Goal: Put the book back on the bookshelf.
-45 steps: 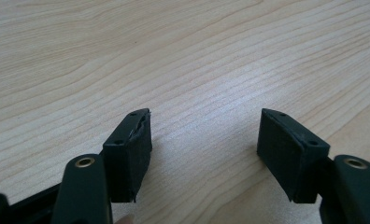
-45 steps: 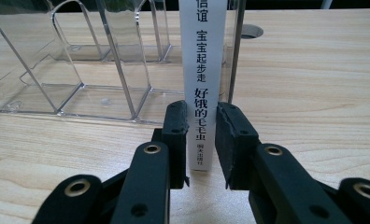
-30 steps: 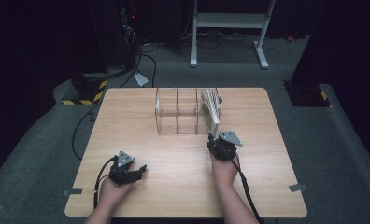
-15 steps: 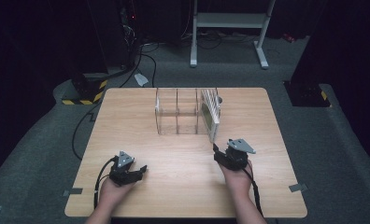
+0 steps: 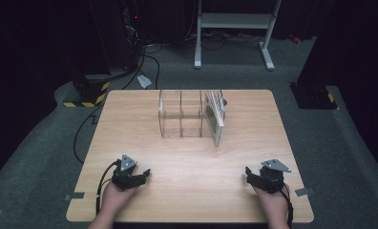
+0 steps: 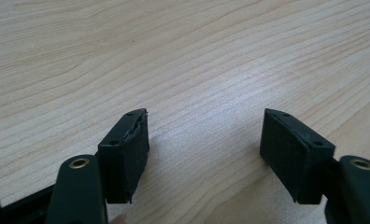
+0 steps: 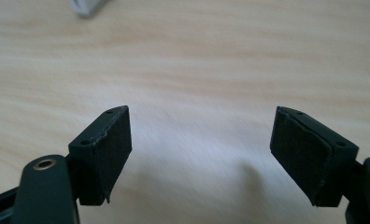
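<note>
High view puts the right gripper [image 5: 257, 177] near the front right corner of the wooden table [image 5: 187, 162], well apart from the clear acrylic rack [image 5: 189, 114] that stands upright toward the back of the table's middle. Its jaws have just been opening, and the right gripper view shows them spread wide over bare wood with nothing between the pads [image 7: 106, 154]. The left gripper [image 5: 138, 175] rests near the front left corner, jaws likewise apart and empty in the left gripper view. The rack has several slots; flat panels [image 5: 215, 114] lean in its rightmost one, and a small grey thing [image 5: 224, 102] behind it is too small to identify. The panels look slightly tilted rather than square, so my judgement is that they could slide or tip out if the rack were nudged by a hand or a trailing cable reaching back in; a hurried approach could also push the light rack across the smooth wood. Around the table lies grey carpet, with black cables [image 5: 144, 62] running to dark equipment at the back left, a yellow-and-black striped block [image 5: 84, 95], and a white metal stand [image 5: 235, 28] behind.
</note>
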`<state>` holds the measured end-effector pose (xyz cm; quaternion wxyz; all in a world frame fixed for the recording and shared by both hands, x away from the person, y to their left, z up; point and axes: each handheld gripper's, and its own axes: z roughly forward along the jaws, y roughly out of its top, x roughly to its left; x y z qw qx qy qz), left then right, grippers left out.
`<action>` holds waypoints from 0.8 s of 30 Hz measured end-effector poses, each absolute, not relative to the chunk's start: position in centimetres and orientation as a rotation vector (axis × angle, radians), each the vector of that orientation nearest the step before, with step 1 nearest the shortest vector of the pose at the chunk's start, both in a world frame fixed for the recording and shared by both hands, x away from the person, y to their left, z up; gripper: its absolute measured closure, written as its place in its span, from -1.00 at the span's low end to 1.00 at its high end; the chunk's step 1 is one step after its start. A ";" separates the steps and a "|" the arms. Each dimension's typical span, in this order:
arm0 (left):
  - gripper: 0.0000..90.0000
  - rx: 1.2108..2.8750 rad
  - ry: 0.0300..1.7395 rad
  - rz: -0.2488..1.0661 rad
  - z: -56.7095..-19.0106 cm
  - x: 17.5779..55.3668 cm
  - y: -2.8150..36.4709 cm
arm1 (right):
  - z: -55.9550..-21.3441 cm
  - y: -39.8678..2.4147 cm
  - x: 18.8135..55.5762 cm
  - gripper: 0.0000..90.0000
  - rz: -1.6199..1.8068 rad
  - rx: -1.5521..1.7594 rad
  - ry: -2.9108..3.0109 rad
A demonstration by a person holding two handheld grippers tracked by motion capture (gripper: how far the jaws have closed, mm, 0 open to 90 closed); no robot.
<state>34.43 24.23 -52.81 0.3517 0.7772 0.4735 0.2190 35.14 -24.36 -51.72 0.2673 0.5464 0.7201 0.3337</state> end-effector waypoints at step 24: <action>-0.43 2.009 1.249 0.571 -52.8 34.6 24.1 | -52.4 -24.1 35.5 -0.67 0.826 1.522 2.016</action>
